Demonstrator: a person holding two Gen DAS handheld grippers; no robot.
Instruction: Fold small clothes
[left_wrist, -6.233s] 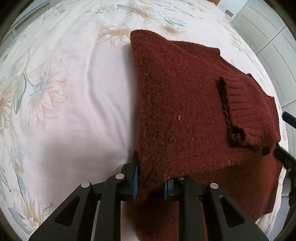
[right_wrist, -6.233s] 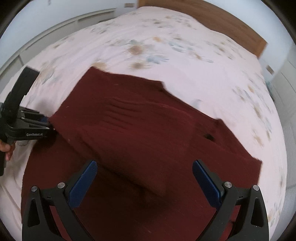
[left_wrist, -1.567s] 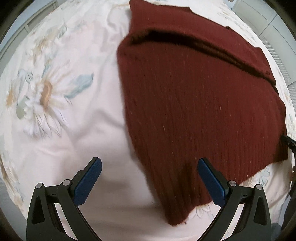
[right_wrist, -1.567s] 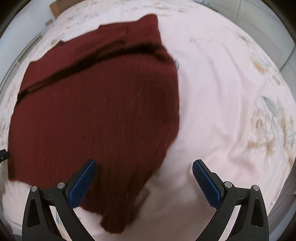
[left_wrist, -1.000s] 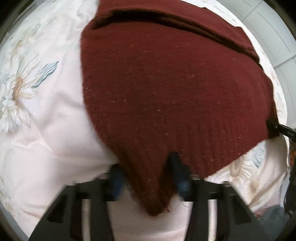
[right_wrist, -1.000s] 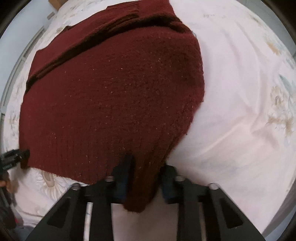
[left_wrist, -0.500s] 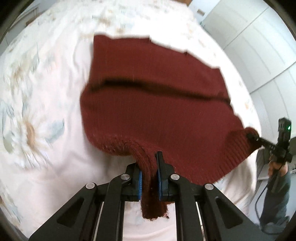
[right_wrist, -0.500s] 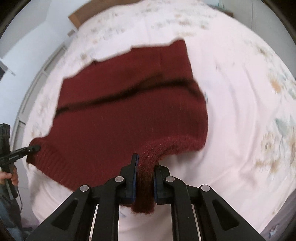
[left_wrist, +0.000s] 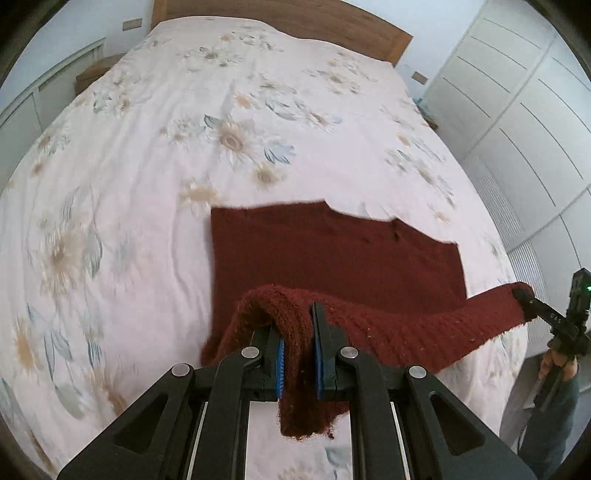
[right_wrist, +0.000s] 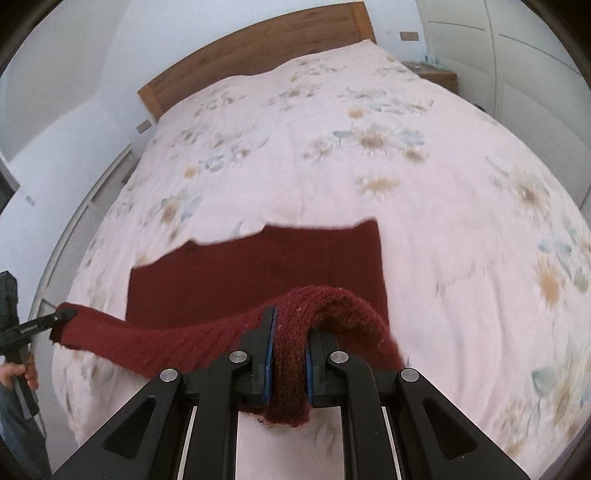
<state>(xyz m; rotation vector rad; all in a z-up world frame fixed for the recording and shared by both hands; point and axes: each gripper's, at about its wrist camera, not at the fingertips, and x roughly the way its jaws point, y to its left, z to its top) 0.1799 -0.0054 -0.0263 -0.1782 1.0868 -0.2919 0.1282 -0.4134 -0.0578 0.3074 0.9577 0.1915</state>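
The left tongs (left_wrist: 298, 354) are squeezed tight on one near corner of the dark red sweater (left_wrist: 332, 254). The right tongs (right_wrist: 289, 363) are squeezed tight on the other near corner. A little bit of knit hangs down below each pair of tongs.

The step looks like the big fold, where the near half goes over the far half. Both corners are lifted up off the bed (left_wrist: 147, 155), and the thick hem stretches in the air from one pair of tongs to the other. The far part of the sweater lies flat on the flowery cover, near the foot edge of the bed and well away from the wooden headboard (right_wrist: 251, 48).

Next, I think both tongs need to carry the hem toward the far edge of the sweater, side by side. They should keep the hem pulled straight, lay it down so the edges match, and then let go.
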